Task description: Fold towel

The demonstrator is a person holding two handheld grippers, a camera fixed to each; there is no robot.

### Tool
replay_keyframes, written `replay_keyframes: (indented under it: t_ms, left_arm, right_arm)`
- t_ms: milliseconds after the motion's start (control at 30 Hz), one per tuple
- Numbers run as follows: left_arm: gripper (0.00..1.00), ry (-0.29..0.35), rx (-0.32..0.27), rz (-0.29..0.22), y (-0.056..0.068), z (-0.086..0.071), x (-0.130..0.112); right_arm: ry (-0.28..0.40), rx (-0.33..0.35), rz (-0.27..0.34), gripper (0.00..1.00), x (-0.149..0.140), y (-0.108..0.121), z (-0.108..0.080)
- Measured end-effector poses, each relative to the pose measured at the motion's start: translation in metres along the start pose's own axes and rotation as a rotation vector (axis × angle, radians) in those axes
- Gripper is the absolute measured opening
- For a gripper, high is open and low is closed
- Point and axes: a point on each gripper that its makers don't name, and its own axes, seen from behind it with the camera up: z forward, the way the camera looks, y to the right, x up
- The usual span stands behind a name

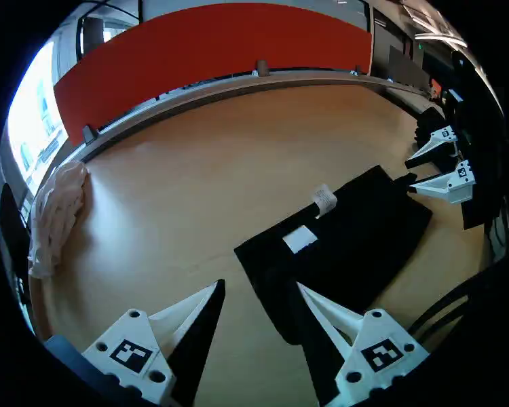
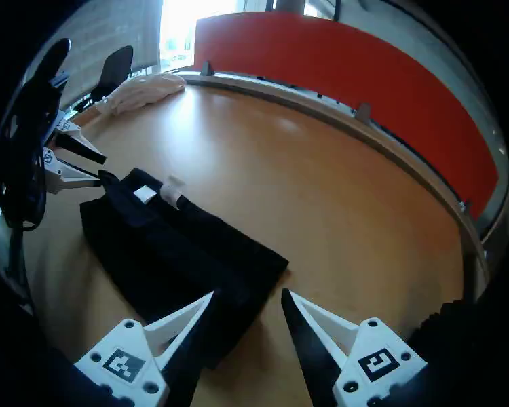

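Left gripper (image 1: 259, 283) spread at one end of black towel (image 1: 363, 230), right gripper (image 2: 248, 292) spread at other end; towel folded long, flat, white tags (image 1: 324, 199) on top.

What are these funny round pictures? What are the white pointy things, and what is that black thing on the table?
The white pointy things are the fingers of two pincers. A person holds one pincer in each hand. A small camera rides on each, so each picture looks out between its own two fingers. One picture comes from the left gripper, the other from the right gripper. Each picture also shows the other gripper farther off. Both are open, one at each end of the black towel, not squeezing it. The towel lies on a wooden table and has white tags. A pale cloth lies bunched at the far edge, before a red screen.
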Motion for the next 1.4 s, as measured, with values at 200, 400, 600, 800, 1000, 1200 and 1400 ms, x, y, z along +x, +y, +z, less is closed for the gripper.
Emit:
replay_keyframes:
  t_ms: [200, 400, 600, 800, 1000, 1200, 1400]
  left_arm:
    - [0.68, 0.004, 0.022, 0.001, -0.008, 0.002, 0.005]
    - [0.76, 0.011, 0.044, -0.002, -0.017, 0.002, 0.010]
    - [0.88, 0.011, 0.061, -0.010, -0.025, 0.001, 0.013]
    - [0.96, 0.009, 0.056, -0.026, -0.025, -0.003, 0.011]
    - [0.96, 0.005, 0.045, -0.041, -0.021, -0.008, 0.007]
    - [0.96, 0.006, 0.039, -0.051, -0.016, -0.014, 0.001]
    - [0.96, -0.001, 0.037, -0.063, -0.010, -0.024, -0.011]
  right_arm:
    - [0.003, -0.021, 0.002, 0.68, 0.004, 0.007, 0.002]
    - [0.016, -0.044, 0.004, 0.69, 0.010, 0.014, 0.002]
    - [0.026, -0.058, 0.010, 0.78, 0.013, 0.020, 0.002]
    - [0.043, -0.056, 0.015, 1.00, 0.015, 0.019, -0.002]
    - [0.043, -0.050, 0.019, 1.00, 0.012, 0.017, -0.006]
    - [0.044, -0.043, 0.021, 1.00, 0.008, 0.011, -0.013]
    - [0.046, -0.038, 0.028, 1.00, 0.001, 0.003, -0.024]
